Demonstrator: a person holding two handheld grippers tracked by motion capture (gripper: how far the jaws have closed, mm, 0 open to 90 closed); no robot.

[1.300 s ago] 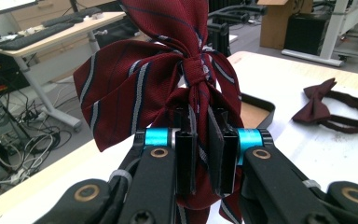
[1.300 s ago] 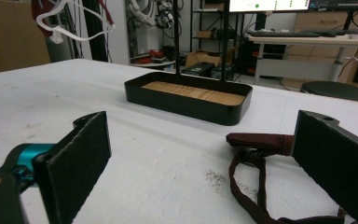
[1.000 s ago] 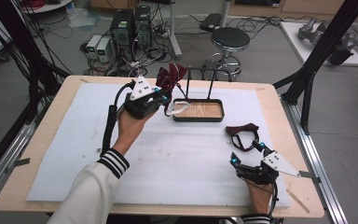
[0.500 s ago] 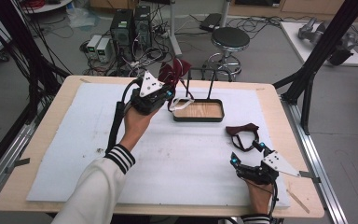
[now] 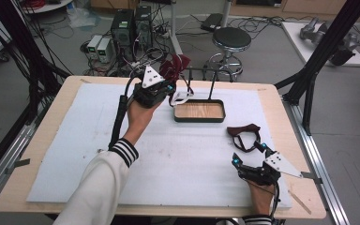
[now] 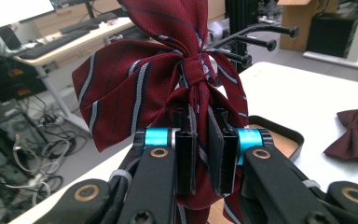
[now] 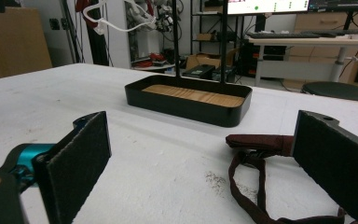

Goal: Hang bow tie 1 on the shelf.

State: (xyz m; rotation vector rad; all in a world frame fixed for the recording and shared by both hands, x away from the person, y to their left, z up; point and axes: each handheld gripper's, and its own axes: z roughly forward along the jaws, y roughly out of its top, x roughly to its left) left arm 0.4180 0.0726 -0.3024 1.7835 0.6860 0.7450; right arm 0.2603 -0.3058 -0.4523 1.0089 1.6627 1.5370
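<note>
The left gripper point(image 5: 161, 89) is clamping its jaws tight on a striped burgundy bow tie point(image 6: 168, 79), pinching it just below the knot, and is holding it up off the table point(image 5: 65, 122) near the far edge, beside the black stand point(image 5: 199, 111) whose wood-lined tray is sitting at the middle of the far side. The stand's pegs point(image 6: 261, 42) are jutting out just behind the tie in the left gripper view, and a white strap point(image 5: 182, 97) is dangling between the gripper and the tray. The right gripper point(image 5: 249, 154) is resting near the right end of the near edge with its jaws spread wide and gripping nothing, and a second, plain bow tie point(image 5: 243, 133) is lying on the white mat point(image 5: 192, 164) just beyond it. The step in hand looks like hanging the striped tie on the stand. To do it well, the person should be keeping the pinch firm on the knot, letting the strap loop hang free and open, threading that loop over a peg tip rather than pushing the bow against it, and releasing only once the strap is seated.
</note>
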